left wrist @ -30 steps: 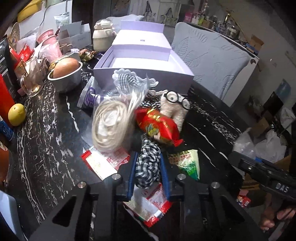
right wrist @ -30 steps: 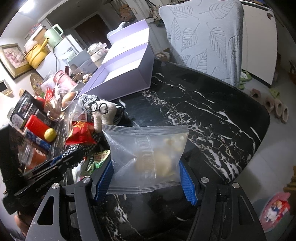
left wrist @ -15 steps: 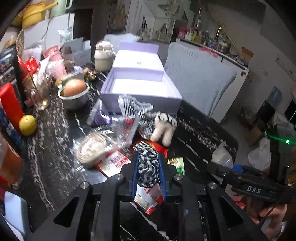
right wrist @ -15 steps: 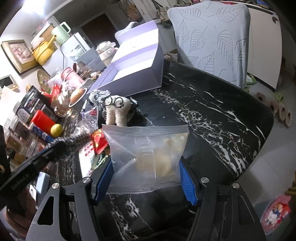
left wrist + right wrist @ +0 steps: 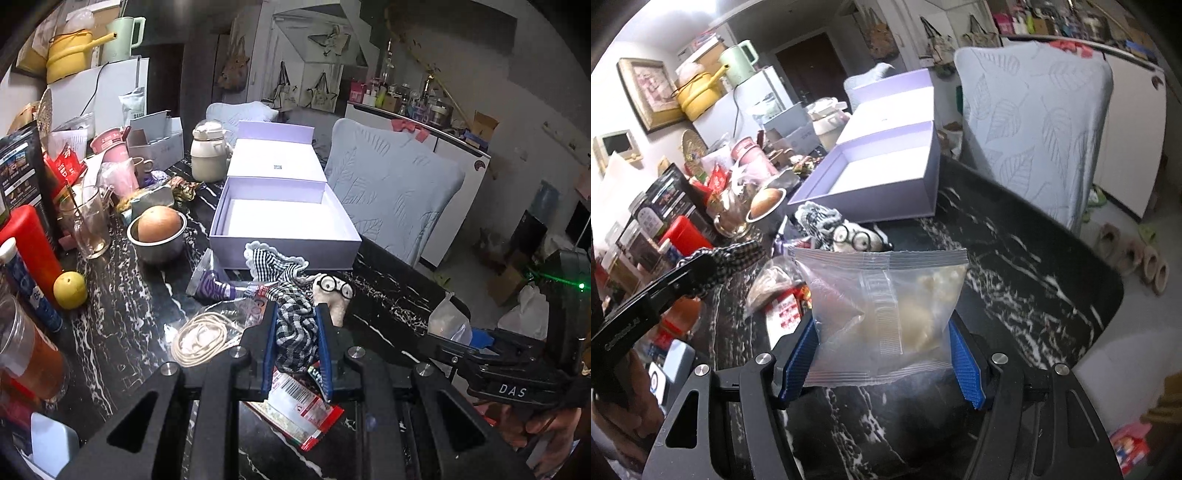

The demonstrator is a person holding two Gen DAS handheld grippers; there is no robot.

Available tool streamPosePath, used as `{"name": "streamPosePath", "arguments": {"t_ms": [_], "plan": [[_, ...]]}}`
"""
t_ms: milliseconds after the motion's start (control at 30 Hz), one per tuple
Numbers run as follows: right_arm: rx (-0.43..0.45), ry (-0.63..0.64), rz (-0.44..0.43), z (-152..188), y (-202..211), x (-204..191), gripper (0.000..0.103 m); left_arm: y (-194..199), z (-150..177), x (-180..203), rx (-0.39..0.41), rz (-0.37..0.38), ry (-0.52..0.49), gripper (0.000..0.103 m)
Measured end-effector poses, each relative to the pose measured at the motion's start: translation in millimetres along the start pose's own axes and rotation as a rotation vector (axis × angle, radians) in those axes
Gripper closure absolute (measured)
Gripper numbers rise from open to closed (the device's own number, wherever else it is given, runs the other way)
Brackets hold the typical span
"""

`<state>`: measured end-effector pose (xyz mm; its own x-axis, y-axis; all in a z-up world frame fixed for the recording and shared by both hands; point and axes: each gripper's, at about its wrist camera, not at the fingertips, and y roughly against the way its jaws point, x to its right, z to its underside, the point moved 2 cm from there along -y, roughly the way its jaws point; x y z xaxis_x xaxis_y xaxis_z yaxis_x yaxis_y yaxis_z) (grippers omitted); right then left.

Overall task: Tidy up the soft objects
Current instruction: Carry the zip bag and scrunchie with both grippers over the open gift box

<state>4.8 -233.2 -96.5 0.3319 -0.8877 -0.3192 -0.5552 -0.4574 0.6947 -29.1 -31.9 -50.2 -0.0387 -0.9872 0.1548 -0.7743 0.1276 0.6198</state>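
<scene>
Your left tongs (image 5: 295,334) clamp the checked rope toy (image 5: 294,338) and your right tongs (image 5: 886,332) pinch the zip bag (image 5: 886,306), both likely bound for the open lavender box (image 5: 284,218).

Right gripper holding a clear bag above the black marble table.

The right gripper (image 5: 882,354) is closed on a clear zip bag (image 5: 886,299) with pale contents. Beyond it on the table (image 5: 1015,266), a plush toy with glasses (image 5: 855,236) lies just before an open lavender box (image 5: 879,177). At left, the left gripper (image 5: 701,269) clamps a checkered cloth (image 5: 737,258).
</scene>
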Motion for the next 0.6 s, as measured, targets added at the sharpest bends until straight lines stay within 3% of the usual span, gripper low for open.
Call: {"name": "streamPosePath", "arguments": {"t_ms": [600], "plan": [[0.073,0.125,-0.014,-63,3,-10,0.036,-18,-56,8,0.078,0.024,-0.026,0.084]]}}
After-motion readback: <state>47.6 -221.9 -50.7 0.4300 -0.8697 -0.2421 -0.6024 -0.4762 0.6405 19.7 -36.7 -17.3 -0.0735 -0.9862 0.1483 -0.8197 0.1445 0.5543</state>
